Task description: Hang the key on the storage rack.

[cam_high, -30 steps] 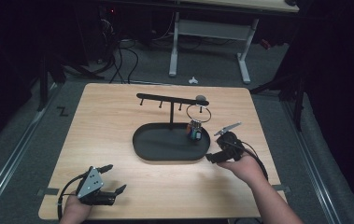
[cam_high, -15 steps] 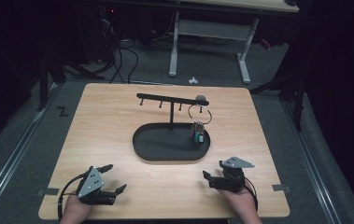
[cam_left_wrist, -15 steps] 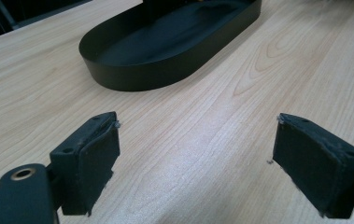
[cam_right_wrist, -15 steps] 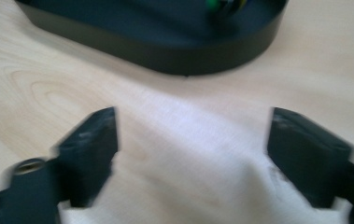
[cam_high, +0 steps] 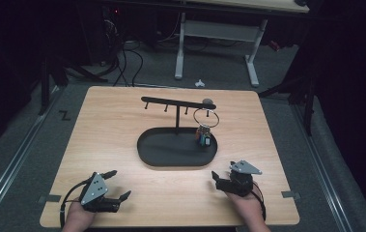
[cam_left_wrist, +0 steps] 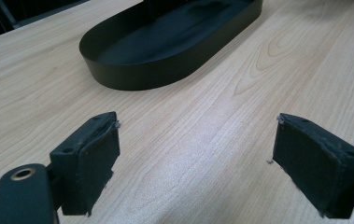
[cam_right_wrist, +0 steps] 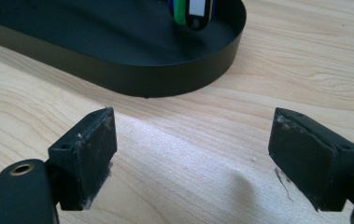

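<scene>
Keyring (cam_high: 204,117) hung on rack, claws (cam_high: 215,176) well apart

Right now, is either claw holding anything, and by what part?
Nothing held. Left claw and right claw are both open over bare table; the key ring hangs on the stand.

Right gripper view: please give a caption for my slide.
Open hand-held gripper above a wooden table, facing a black tray.
</scene>
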Demonstrator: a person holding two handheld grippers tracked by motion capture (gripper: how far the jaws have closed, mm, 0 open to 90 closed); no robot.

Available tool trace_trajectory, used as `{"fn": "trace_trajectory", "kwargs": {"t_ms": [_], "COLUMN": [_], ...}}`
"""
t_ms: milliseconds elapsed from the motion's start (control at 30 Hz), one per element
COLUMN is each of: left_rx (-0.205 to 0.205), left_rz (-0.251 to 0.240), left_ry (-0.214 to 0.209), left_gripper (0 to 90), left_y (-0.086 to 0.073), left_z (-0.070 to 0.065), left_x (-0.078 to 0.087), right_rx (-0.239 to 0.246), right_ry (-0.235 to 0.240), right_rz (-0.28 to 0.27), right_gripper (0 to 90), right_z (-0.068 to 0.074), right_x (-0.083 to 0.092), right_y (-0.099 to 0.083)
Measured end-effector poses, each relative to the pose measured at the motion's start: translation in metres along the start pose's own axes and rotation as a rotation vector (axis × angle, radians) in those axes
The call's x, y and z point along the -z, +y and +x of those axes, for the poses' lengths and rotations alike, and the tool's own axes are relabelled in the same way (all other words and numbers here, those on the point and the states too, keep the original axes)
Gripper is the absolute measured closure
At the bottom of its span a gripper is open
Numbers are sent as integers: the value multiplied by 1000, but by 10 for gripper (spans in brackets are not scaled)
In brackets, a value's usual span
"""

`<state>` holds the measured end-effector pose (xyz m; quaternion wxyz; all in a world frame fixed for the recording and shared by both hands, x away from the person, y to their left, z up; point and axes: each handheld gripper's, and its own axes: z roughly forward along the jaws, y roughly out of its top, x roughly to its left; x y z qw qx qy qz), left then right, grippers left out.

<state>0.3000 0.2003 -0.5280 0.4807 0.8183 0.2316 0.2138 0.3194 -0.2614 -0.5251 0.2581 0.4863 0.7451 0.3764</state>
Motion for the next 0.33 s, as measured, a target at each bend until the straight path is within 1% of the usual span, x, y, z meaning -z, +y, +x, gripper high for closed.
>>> {"fn": "trace_trajectory", "kwargs": {"t_ms": [67,233,333], "left_rx": [2,1,1], "left_rz": [1,0,-3], "left_ry": [-3,-6,-6], "left_gripper": [151,151,151], "left_y": [0,0,0], "left_z": [0,0,0], "left_x": [0,0,1], "right_rx": [2,-11,-9], "right_ry": [-8,-10,-10], "right_rz": [3,7,4], "right_gripper": [156,156,156], "right_z": [0,-1,-2], "right_x": [0,-1,-1], "right_y": [0,0,0]}}
